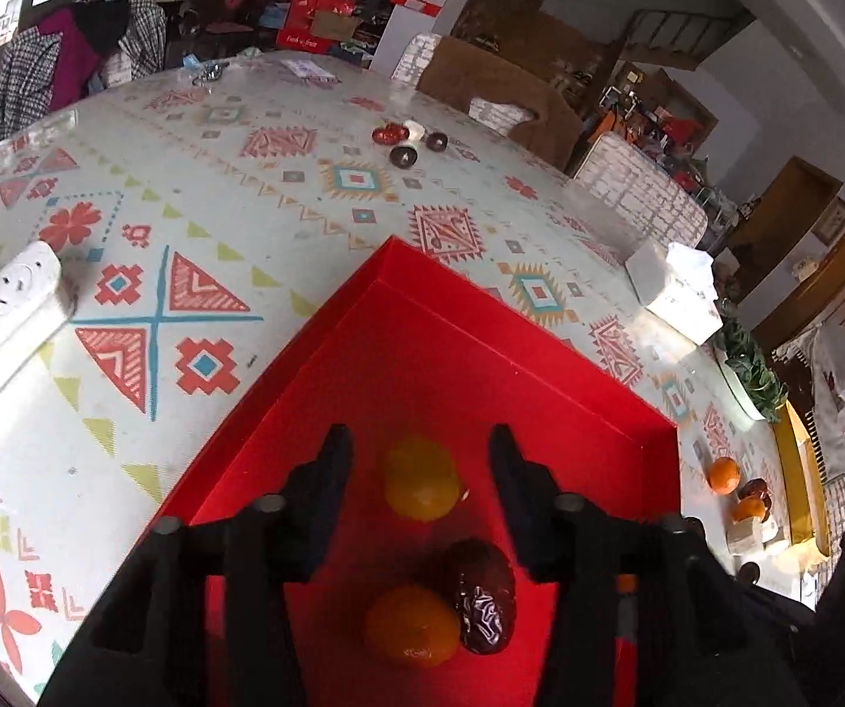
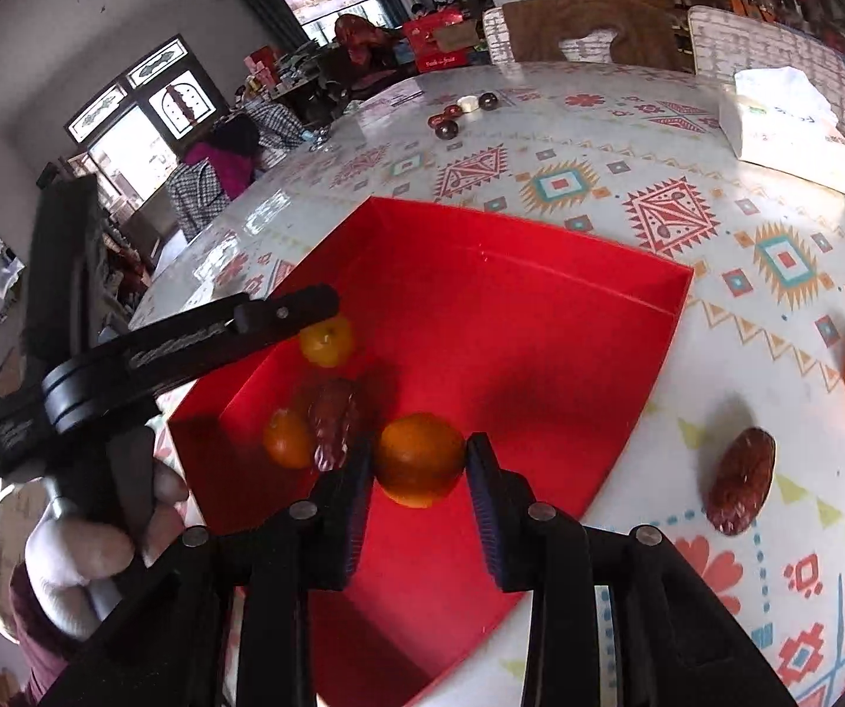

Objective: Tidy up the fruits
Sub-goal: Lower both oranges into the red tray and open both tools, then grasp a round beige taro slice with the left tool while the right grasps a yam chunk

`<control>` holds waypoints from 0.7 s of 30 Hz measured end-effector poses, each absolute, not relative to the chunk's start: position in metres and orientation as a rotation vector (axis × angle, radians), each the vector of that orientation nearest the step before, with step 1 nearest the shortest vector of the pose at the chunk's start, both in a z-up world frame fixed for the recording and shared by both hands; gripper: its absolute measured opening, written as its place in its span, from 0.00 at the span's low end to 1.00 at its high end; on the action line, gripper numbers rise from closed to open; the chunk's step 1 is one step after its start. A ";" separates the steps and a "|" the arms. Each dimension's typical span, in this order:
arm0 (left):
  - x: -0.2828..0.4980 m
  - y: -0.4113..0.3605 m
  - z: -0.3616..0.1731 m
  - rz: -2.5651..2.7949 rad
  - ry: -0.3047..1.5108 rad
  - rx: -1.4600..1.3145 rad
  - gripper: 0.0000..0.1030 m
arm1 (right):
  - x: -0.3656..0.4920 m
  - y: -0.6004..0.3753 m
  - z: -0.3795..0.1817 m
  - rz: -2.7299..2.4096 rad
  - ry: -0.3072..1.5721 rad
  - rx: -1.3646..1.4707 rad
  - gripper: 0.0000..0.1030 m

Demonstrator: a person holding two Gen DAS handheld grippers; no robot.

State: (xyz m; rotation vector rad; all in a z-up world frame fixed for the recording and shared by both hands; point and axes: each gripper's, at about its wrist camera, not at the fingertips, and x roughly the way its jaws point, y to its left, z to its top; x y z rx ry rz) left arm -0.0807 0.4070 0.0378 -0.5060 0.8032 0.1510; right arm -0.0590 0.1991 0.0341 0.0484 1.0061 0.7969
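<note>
While both grippers hang over red box (image 2: 646, 347), orange (image 2: 419, 459) between right jaws, apart

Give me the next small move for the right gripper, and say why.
Probably open the right gripper a little wider. The orange sits between its fingers over the red box, so close to the pads that I cannot tell whether they touch it. A wider gap should free it to rest in the box before the gripper pulls away.

Matt red cardboard box (image 2: 540, 318), glossy patterned tablecloth (image 2: 658, 188), wrinkled date (image 2: 740, 480)
</note>
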 end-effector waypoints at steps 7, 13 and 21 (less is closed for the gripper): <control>-0.103 0.394 0.069 0.145 0.732 -0.486 0.58 | -0.057 0.173 0.054 0.765 0.954 0.095 0.38; -0.126 0.364 0.099 0.096 0.672 -0.480 0.68 | -0.066 0.114 0.076 0.682 0.874 0.105 0.39; -0.138 0.284 0.121 -0.079 0.667 -0.446 0.73 | -0.074 -0.033 0.102 0.386 0.758 0.190 0.74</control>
